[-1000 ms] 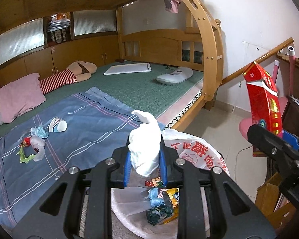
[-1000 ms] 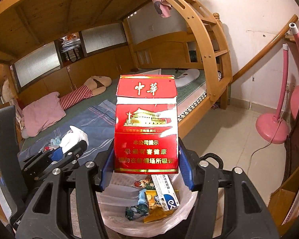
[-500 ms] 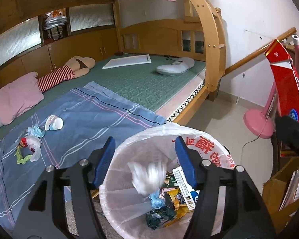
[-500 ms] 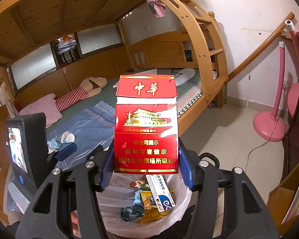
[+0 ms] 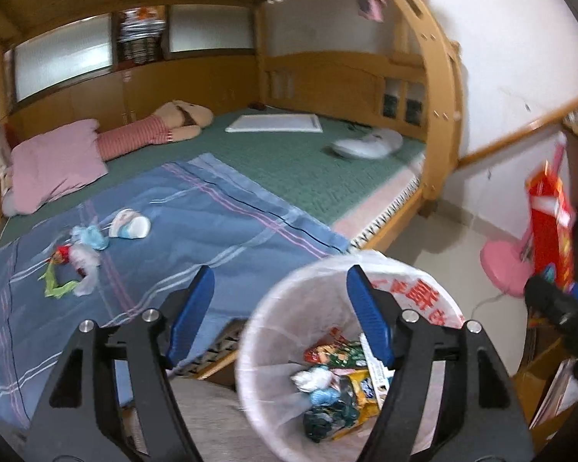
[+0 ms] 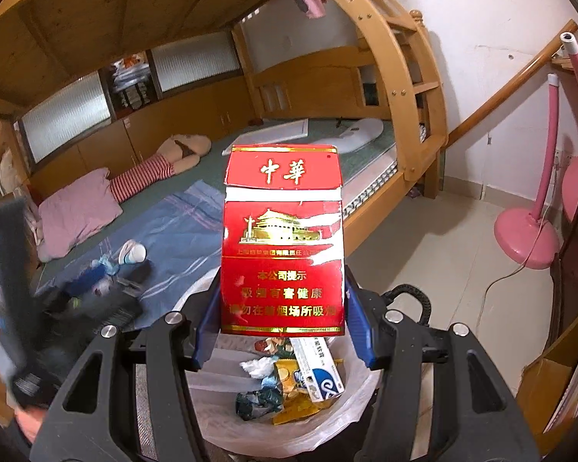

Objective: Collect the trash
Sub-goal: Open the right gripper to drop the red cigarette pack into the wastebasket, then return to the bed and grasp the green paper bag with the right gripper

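My left gripper (image 5: 279,315) is open and empty, over the near rim of the white-lined trash bin (image 5: 424,288). A white crumpled tissue (image 5: 312,379) lies in the bin among wrappers. My right gripper (image 6: 281,331) is shut on a red cigarette carton (image 6: 283,254), held upright above the bin (image 6: 219,415). The carton also shows at the right of the left wrist view (image 5: 551,227). Small trash (image 5: 73,265) and a white cup (image 5: 131,225) lie on the blue sheet (image 5: 196,231).
A wooden bunk bed with a curved ladder (image 5: 439,88) stands behind the bin. A pink pillow (image 5: 54,165) and a striped doll (image 5: 154,131) lie on the green mat. A pink fan base (image 6: 528,235) and cable are on the tiled floor at right.
My left gripper opened and dropped the white tissue into the bin, then swung left toward the bed. My right gripper still holds the carton over the bin.
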The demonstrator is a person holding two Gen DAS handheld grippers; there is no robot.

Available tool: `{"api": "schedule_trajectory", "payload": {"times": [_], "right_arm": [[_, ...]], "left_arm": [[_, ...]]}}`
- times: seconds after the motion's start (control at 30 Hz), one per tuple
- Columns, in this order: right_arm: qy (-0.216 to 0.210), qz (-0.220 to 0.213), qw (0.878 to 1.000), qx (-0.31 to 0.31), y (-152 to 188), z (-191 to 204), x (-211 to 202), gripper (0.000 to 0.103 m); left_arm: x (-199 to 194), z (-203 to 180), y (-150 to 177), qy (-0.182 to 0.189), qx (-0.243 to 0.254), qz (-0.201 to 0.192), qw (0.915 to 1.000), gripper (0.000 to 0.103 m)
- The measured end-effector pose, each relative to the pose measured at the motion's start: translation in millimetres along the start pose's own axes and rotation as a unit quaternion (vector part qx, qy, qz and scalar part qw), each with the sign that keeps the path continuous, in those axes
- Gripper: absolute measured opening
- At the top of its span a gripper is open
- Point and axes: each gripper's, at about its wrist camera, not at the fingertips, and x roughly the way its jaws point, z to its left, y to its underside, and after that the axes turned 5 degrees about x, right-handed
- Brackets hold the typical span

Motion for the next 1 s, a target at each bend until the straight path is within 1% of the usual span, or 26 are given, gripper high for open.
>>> {"api": "schedule_trajectory", "payload": {"times": [0.07,0.27,0.37,0.47,0.5,0.67,0.87,0.9,1.0], "right_arm": [[0.001,0.014,1.000,-0.003,3.3,2.3,9.1,0.056],[0.002,0.051,0.999,-0.012,11.7,9.9,37.7,0.056],[0.007,0.077,0.997,-0.023,19.9,17.9,55.6,0.056],[0.014,0.092,0.995,-0.036,27.9,26.5,69.8,0.061],[0.016,0.096,0.995,-0.037,29.9,28.4,73.9,0.066],[0.014,0.102,0.994,-0.035,32.0,34.3,79.0,0.067],[0.013,0.100,0.993,-0.056,30.5,51.3,77.7,0.067],[0.011,0.101,0.993,-0.060,30.1,54.5,78.7,0.069],[0.007,0.099,0.993,-0.070,30.1,66.9,80.0,0.073]], "left_arm": [[-11.1,23.0,-0.4,-0.013,-0.020,-0.009,0.9997,0.073],[-41.6,77.5,5.9,-0.064,-0.041,-0.035,0.9965,0.074],[-51.8,97.1,7.6,-0.078,-0.056,-0.039,0.9946,0.076],[-60.1,113.5,9.2,-0.092,-0.073,-0.044,0.9921,0.078],[-62.2,119.5,9.6,-0.095,-0.079,-0.045,0.9913,0.078],[-64.4,133.9,12.0,-0.099,-0.088,-0.044,0.9902,0.078],[-57.6,149.1,20.9,-0.102,-0.097,-0.033,0.9895,0.078],[-56.9,152.2,22.8,-0.106,-0.097,-0.032,0.9891,0.078],[-56.7,164.2,29.4,-0.118,-0.098,-0.031,0.9877,0.083]]}}
